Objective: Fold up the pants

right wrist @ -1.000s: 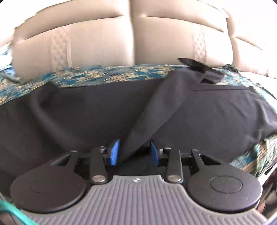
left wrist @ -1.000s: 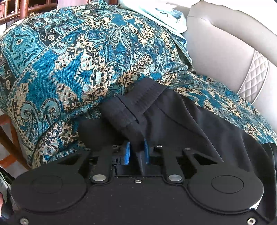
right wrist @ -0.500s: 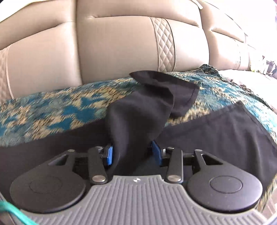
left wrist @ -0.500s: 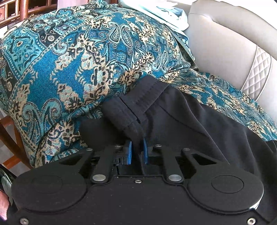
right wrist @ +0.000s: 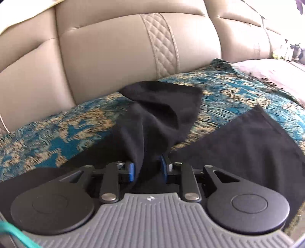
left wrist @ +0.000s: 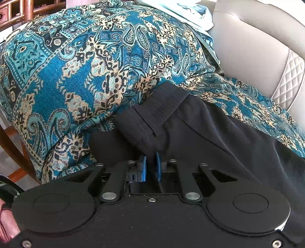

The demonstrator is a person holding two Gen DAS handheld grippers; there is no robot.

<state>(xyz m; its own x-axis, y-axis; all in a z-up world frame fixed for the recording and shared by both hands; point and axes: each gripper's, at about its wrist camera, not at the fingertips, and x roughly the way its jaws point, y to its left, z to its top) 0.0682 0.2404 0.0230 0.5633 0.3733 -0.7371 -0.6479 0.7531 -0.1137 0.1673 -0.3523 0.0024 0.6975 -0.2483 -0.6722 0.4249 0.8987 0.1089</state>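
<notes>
Black pants (left wrist: 209,133) lie on a blue patterned throw over a sofa seat. My left gripper (left wrist: 151,167) is shut on the waistband (left wrist: 152,114), which bunches up just ahead of the blue pads. In the right wrist view, my right gripper (right wrist: 147,169) is shut on a bunched pant leg end (right wrist: 162,114), lifted above the throw. Another flat part of the pants (right wrist: 247,143) lies to the right on the seat.
The blue and gold patterned throw (left wrist: 85,66) covers a raised armrest at left and the seat (right wrist: 57,137). The beige leather sofa back (right wrist: 114,57) stands behind. A light cloth (left wrist: 181,11) lies on top at the back. A wooden frame (left wrist: 11,145) shows at far left.
My right gripper has lifted the pant leg end and carried it right along the sofa; its jaws closed tighter on the cloth. My left gripper stays on the waistband, pads slightly closer.
</notes>
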